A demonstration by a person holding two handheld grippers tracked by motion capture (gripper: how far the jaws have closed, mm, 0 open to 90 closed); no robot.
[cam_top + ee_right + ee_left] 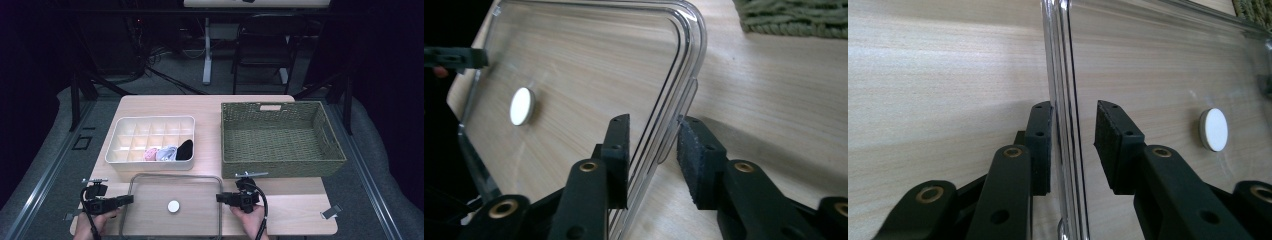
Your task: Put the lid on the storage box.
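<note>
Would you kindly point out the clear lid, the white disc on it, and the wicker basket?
clear lid (131,200), high view, on its left rim.
white disc (173,206), high view, on its middle.
wicker basket (280,168), high view, on its near wall.

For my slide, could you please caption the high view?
Left gripper and right gripper straddle opposite edges of a clear lid, before a white organizer and woven basket.

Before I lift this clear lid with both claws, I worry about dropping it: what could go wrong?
1. In the left claw view, one pad stands off the lid rim, so that side may slip.
2. The right claw also shows a gap at the rim; uneven grips could tilt the lid.
3. The organizer and basket sit close behind, easy to bump.
</note>
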